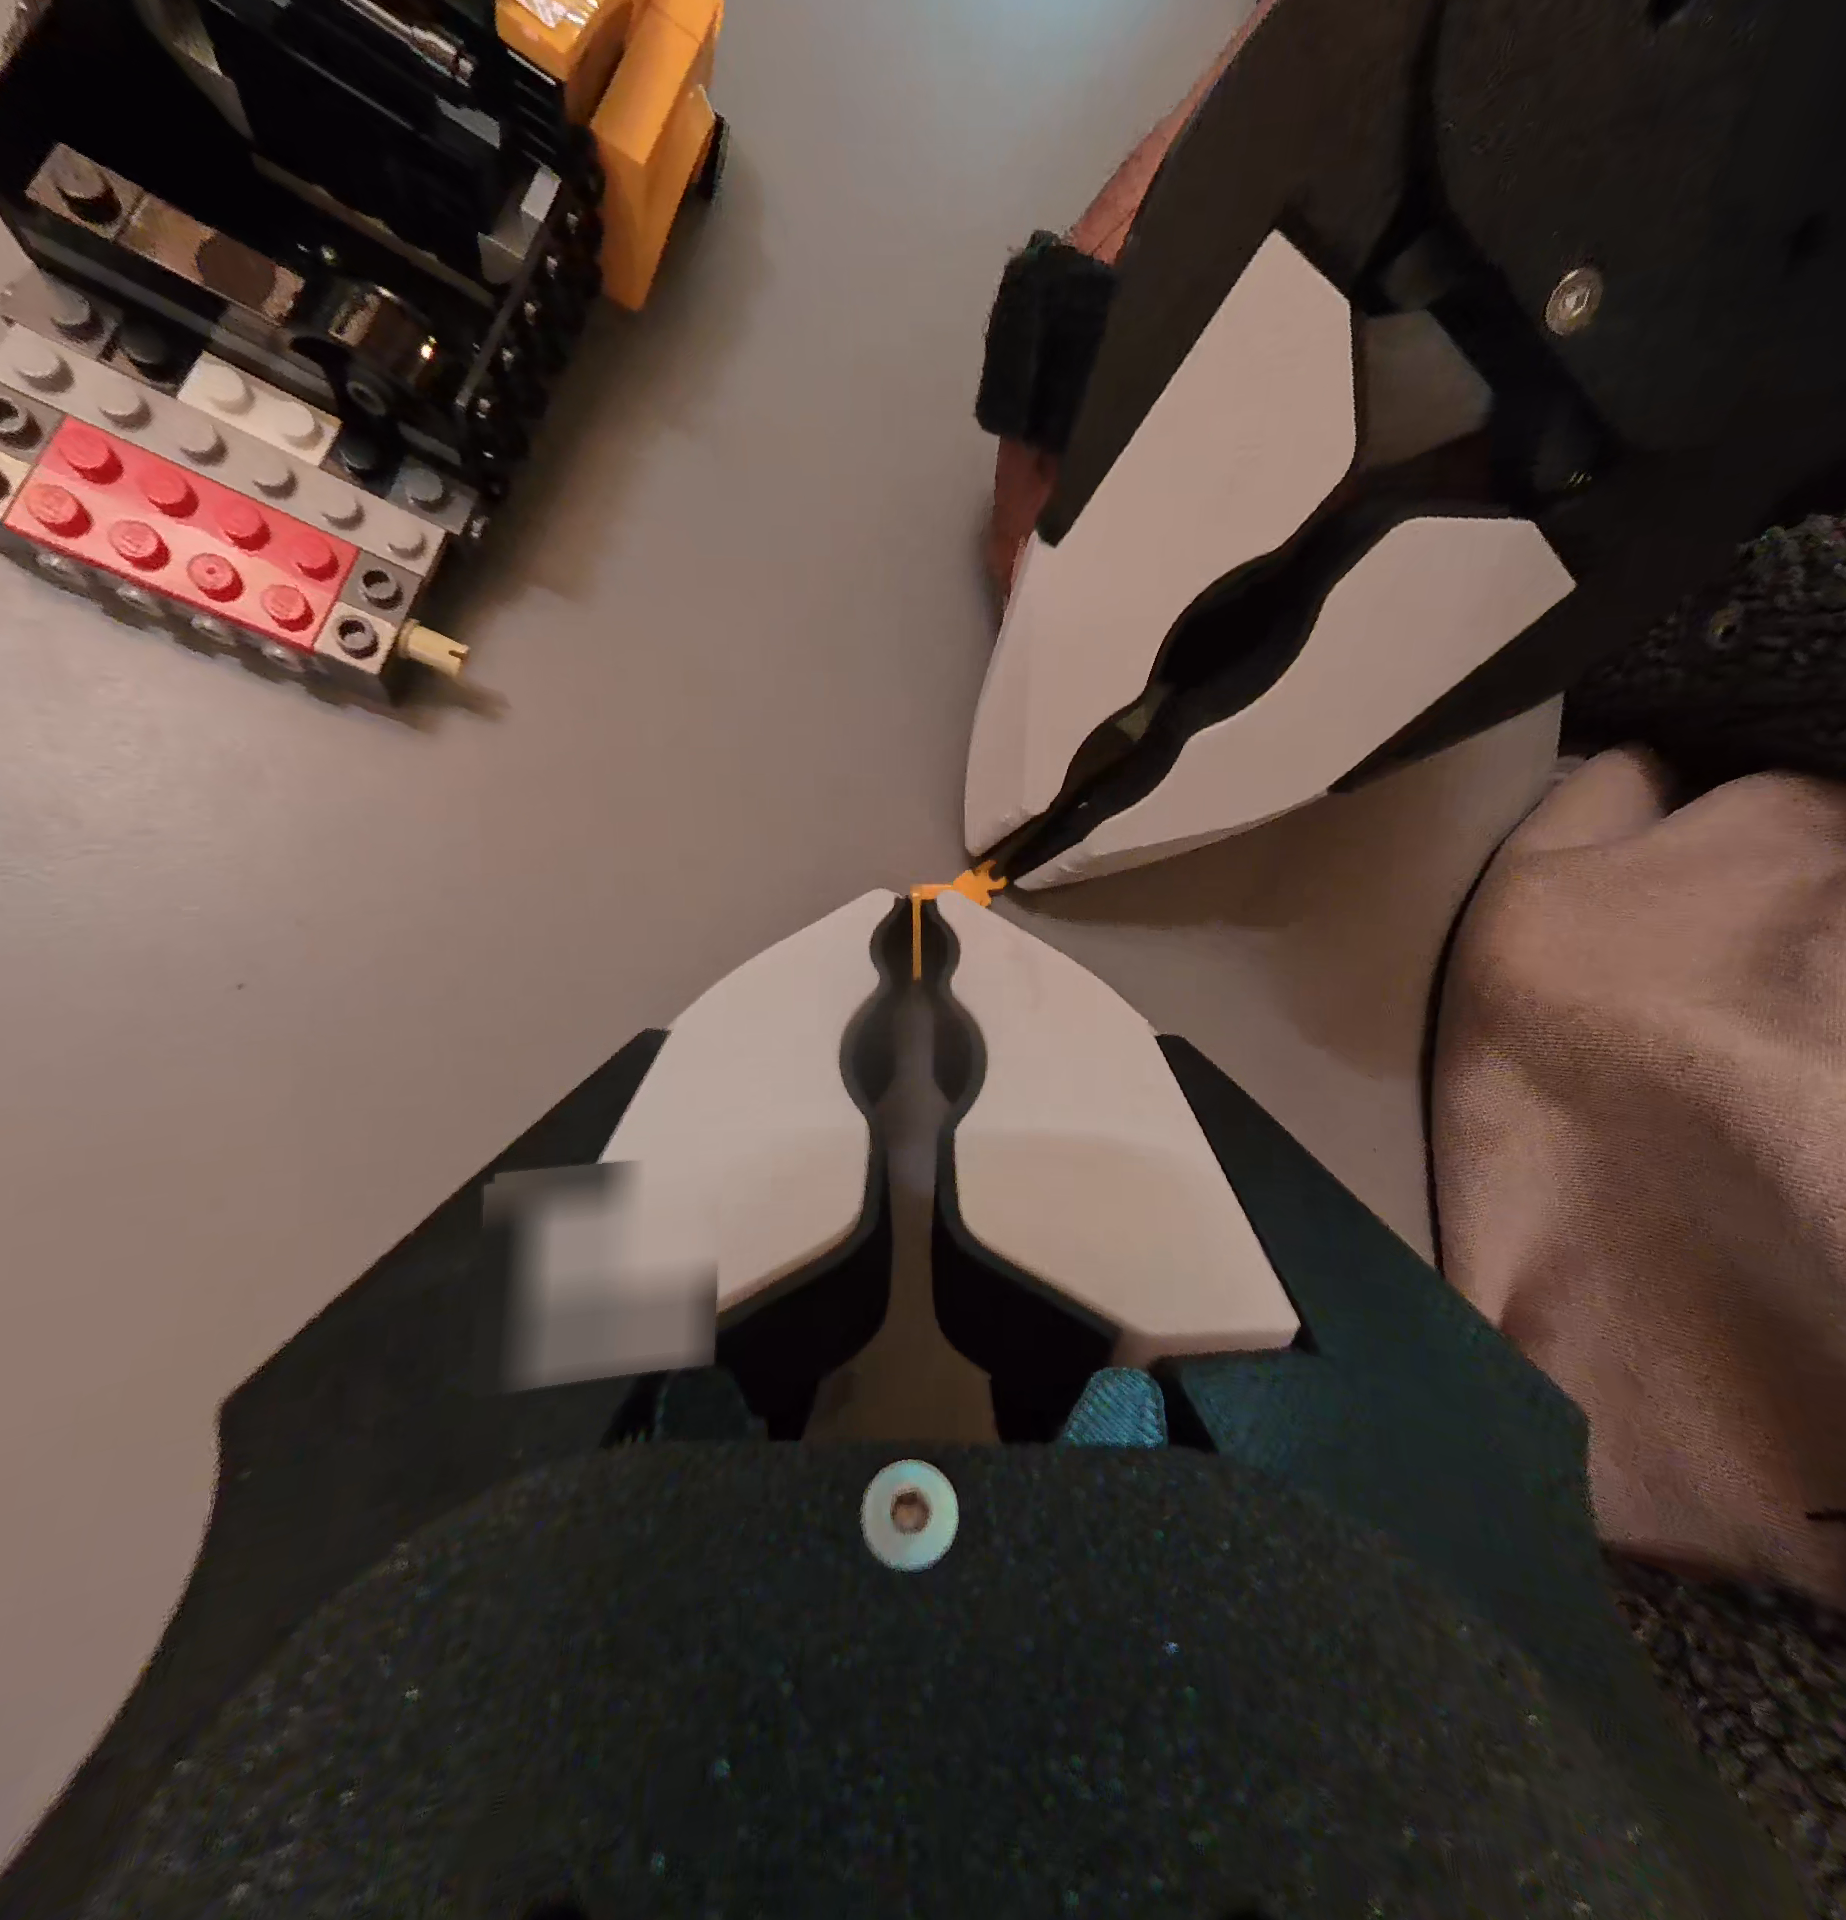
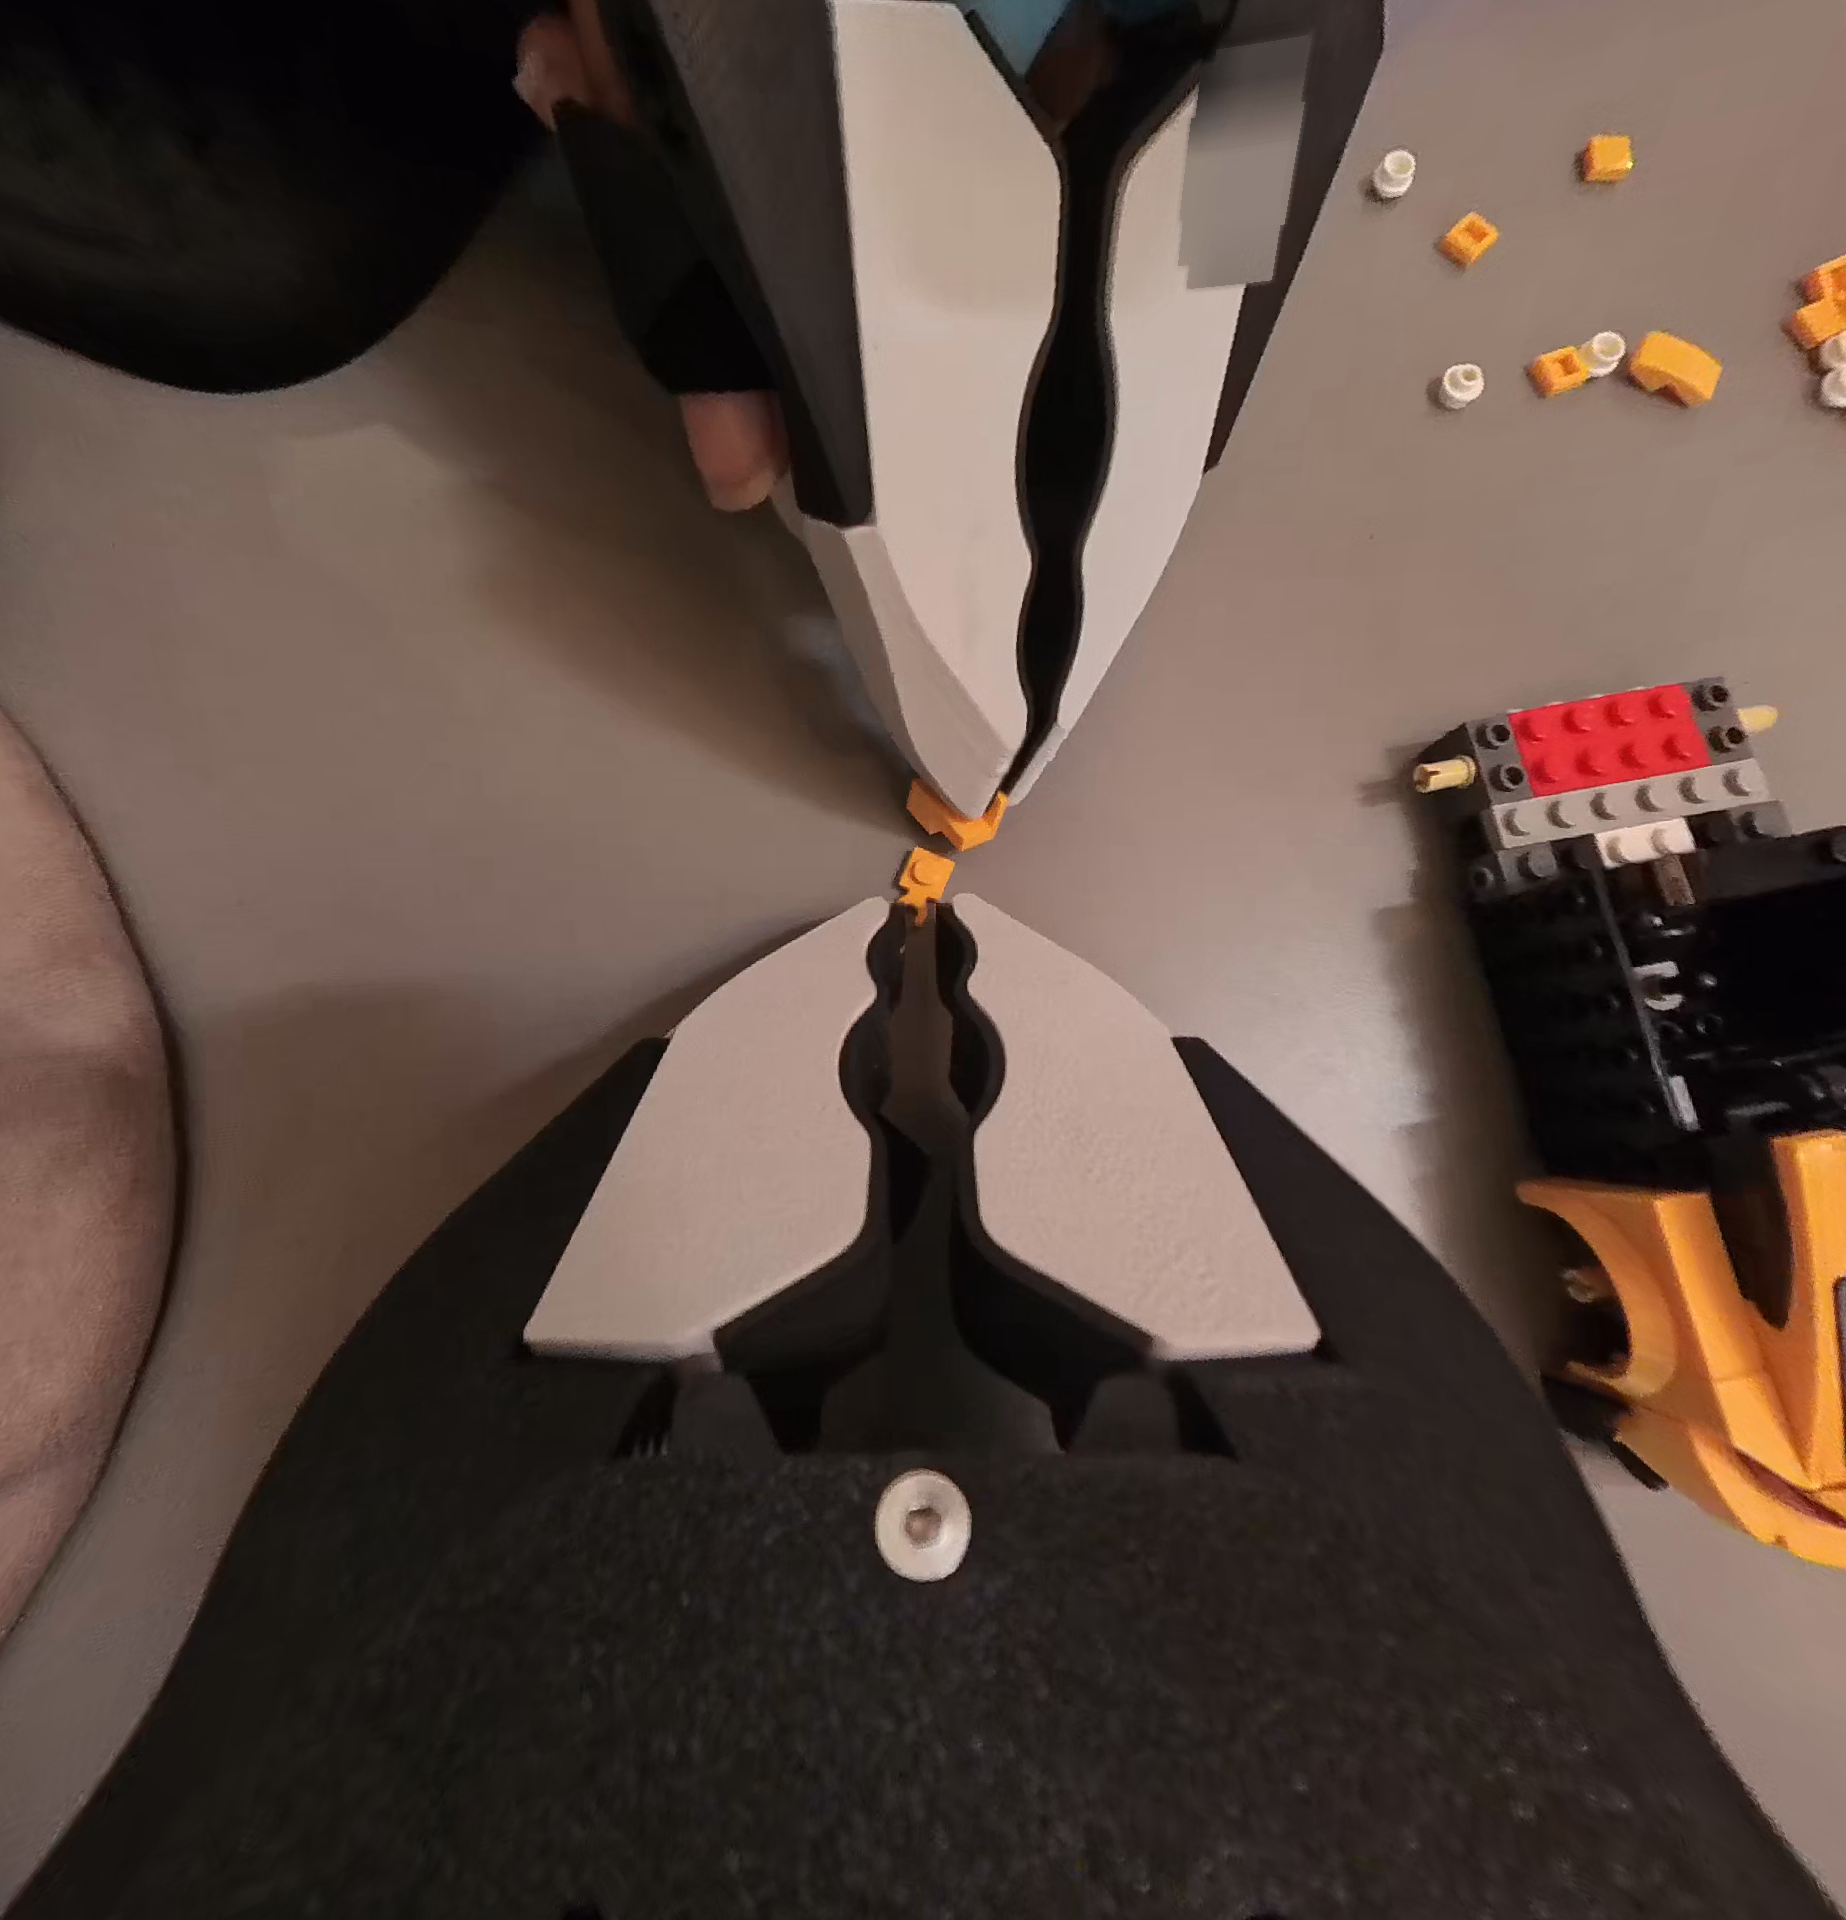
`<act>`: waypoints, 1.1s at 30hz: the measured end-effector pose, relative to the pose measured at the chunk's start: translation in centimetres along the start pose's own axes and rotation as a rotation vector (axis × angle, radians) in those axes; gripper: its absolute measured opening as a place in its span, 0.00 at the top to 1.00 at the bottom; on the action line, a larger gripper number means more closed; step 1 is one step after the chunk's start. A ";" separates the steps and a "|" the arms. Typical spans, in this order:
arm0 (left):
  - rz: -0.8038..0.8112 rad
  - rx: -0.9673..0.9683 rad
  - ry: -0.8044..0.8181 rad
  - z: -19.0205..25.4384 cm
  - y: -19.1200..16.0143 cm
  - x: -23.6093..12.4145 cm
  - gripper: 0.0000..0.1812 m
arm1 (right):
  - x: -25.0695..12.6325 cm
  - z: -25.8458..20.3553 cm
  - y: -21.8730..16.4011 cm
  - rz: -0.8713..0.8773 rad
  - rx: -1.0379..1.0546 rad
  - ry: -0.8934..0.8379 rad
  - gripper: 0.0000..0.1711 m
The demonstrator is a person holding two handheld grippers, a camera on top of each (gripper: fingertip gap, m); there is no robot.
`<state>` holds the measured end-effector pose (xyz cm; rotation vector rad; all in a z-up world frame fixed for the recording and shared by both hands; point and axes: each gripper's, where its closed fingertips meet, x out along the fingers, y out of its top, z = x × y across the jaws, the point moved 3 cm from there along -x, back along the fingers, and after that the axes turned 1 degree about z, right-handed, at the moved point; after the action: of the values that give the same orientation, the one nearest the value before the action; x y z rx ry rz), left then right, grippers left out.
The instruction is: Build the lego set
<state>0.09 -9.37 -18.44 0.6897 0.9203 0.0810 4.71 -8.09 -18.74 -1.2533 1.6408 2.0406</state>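
Around: partly built lego car (image 2: pixel 1667 1039) right of frame, loose orange and white pieces (image 2: pixel 1646 312) upper right | your right gripper (image 2: pixel 924 914) pinches a small orange plate (image 2: pixel 921 873) at its tips | your left gripper (image 2: pixel 976 800) clamps another orange piece (image 2: pixel 966 821) just above, nearly touching.

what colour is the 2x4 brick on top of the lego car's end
Red brick, clearest in the right wrist view, bordered by grey plates.

Grey tabletop (image 1: pixel 275 935) w/ pinkish fabric (image 1: pixel 1646 1143) at its edge.

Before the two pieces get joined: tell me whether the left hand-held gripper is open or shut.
Shut. The left hand-held gripper pinches a small orange piece between nearly closed fingertips.
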 end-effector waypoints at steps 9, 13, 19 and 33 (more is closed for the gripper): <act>0.003 -0.011 -0.014 -0.1 0.0 0.2 0.99 | 0.7 -0.5 0.4 -0.018 0.037 -0.061 0.98; 0.000 -0.005 -0.018 0.0 0.0 0.3 0.99 | 0.3 -0.1 0.6 0.002 0.082 -0.074 0.96; -0.018 0.031 -0.005 0.2 -0.1 0.4 0.99 | 0.6 -0.1 0.1 -0.016 0.027 -0.079 0.92; -0.217 0.220 0.140 1.1 0.4 1.3 0.99 | 0.5 -0.1 -0.3 0.010 -0.013 -0.006 0.92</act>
<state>1.79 -9.14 -18.66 0.7898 1.1448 -0.1688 4.65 -8.21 -19.27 -1.2447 1.6373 2.0620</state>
